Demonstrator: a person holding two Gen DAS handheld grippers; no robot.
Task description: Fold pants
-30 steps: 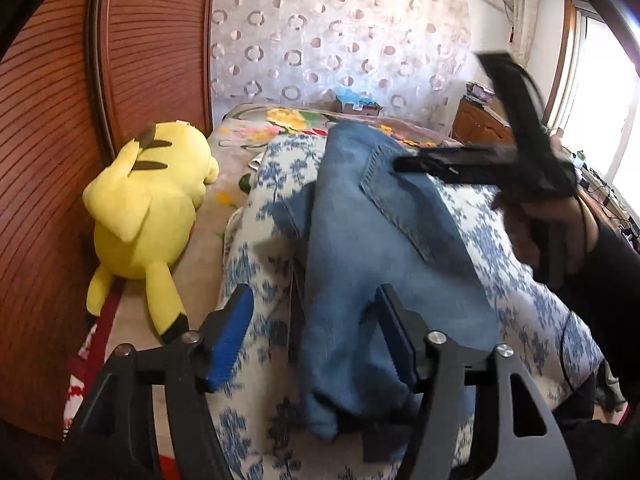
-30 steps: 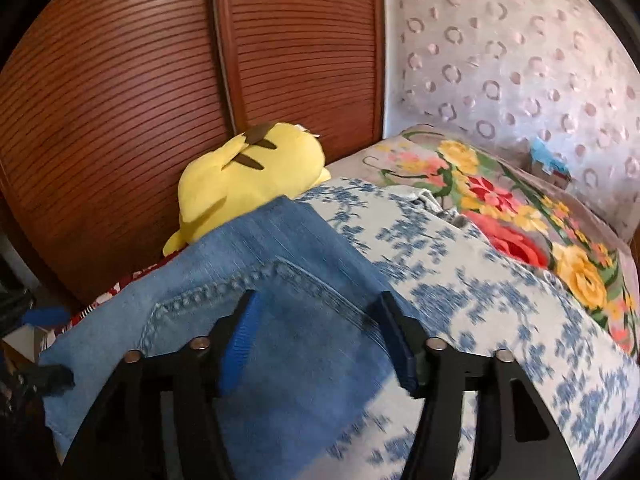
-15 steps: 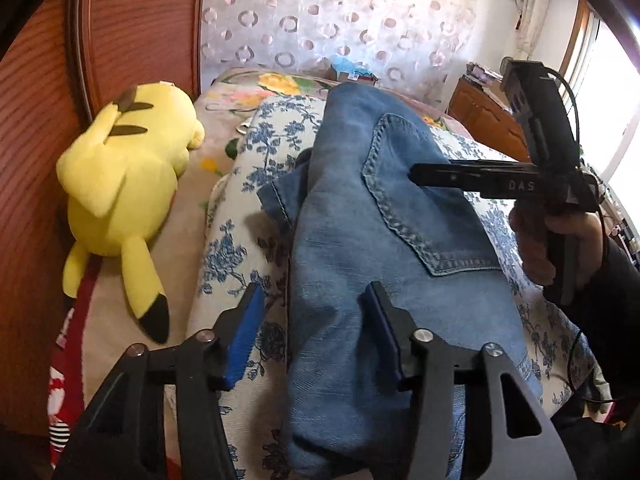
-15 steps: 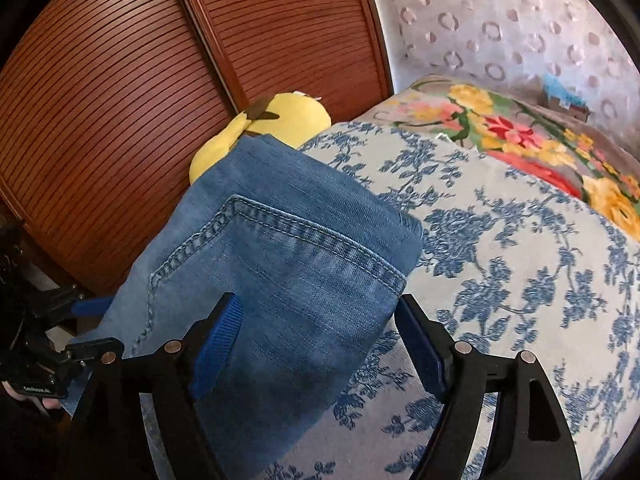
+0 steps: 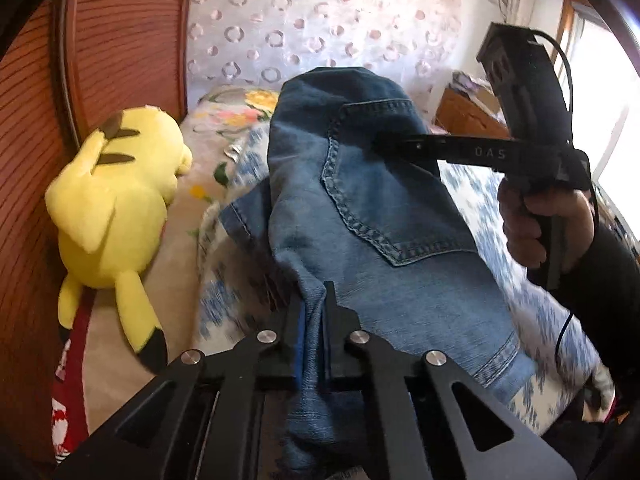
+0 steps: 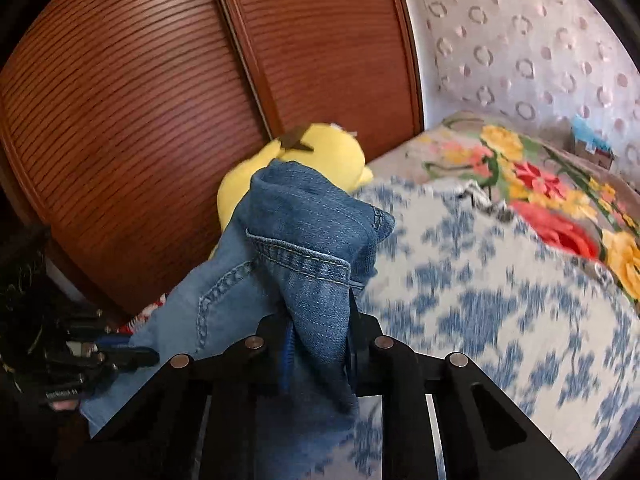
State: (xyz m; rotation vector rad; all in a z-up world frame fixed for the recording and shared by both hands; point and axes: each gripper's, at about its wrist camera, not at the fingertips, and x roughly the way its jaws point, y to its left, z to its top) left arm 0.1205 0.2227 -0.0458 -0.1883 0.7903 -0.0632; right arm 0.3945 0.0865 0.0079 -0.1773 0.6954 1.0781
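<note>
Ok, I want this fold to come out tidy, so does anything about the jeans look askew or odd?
Yes. The jeans are bunched where the left claw and right claw pinch them. A lower denim layer sticks out sideways toward the yellow plush, so the edges are not lined up. No damage shows.

Slatted wooden wardrobe doors [image 6: 140,120], circle-patterned wall [image 5: 300,20], bright window [image 5: 612,120]

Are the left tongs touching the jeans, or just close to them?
Touching. In the left wrist view the left tongs are shut on a bunched fold of the jeans, with denim squeezed between both fingers and no gap showing.
</note>
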